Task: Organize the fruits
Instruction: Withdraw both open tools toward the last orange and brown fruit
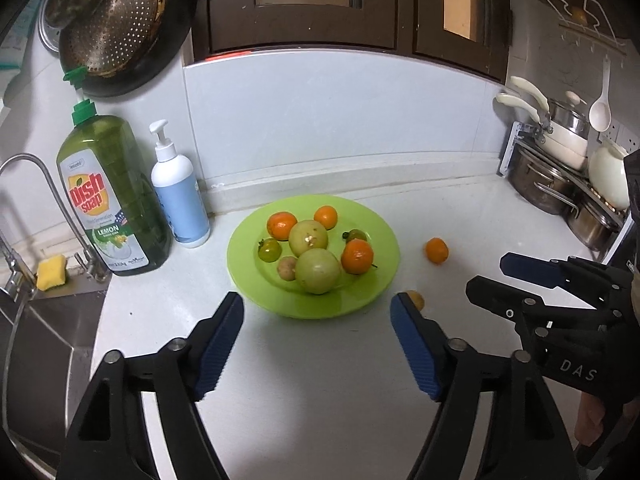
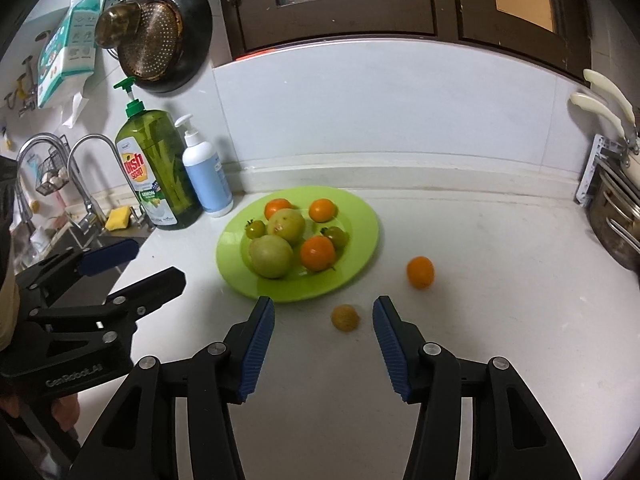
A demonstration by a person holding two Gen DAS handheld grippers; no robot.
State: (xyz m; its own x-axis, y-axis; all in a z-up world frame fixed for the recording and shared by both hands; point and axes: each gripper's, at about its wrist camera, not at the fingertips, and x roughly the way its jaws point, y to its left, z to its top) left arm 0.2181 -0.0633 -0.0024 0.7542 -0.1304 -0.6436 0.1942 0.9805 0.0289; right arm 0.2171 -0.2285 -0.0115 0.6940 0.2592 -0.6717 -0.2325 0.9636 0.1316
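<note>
You are gathering stray fruit: your right tongs point(image 2: 323, 350), spread and empty, are lining up on the small yellow-brown fruit point(image 2: 345, 318) lying on the white worktop point(image 2: 500, 320) just off the lime-green plastic plate point(image 2: 360, 216); next, lower and pinch gently. Your left tongs point(image 1: 318, 344) are hanging spread, holding nothing.

Orange point(image 2: 420, 272) right of plate point(image 2: 360, 216)

Two hand-held grippers of matte black plastic. The left gripper point(image 1: 318, 312) and right gripper point(image 2: 323, 316) each have two angular fingers lined with ribbed blue pads point(image 1: 218, 350), joined by linkages with round silver pivot pins point(image 2: 430, 347). White lettering marks the housings: "GenRobot.AI" on the left, "DAS" on the right. No cables show.
</note>
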